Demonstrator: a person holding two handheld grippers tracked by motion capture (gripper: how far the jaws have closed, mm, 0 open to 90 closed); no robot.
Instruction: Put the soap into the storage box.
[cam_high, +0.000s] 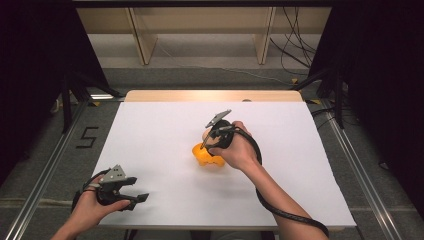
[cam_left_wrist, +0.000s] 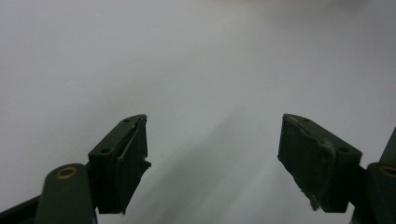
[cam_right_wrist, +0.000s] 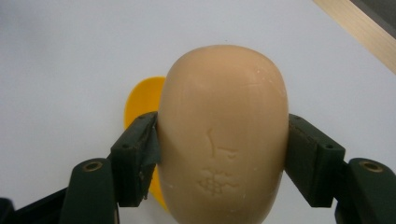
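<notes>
Our right tongs (cam_right_wrist: 223, 154) pinch a beige soap bar (cam_right_wrist: 223, 130) by its sides just above the orange dish (cam_high: 207, 156) mid-surface, seemingly to set it there, while our left tongs (cam_left_wrist: 215, 154) rest spread and empty at the near-left of the white surface (cam_high: 165, 140).
</notes>
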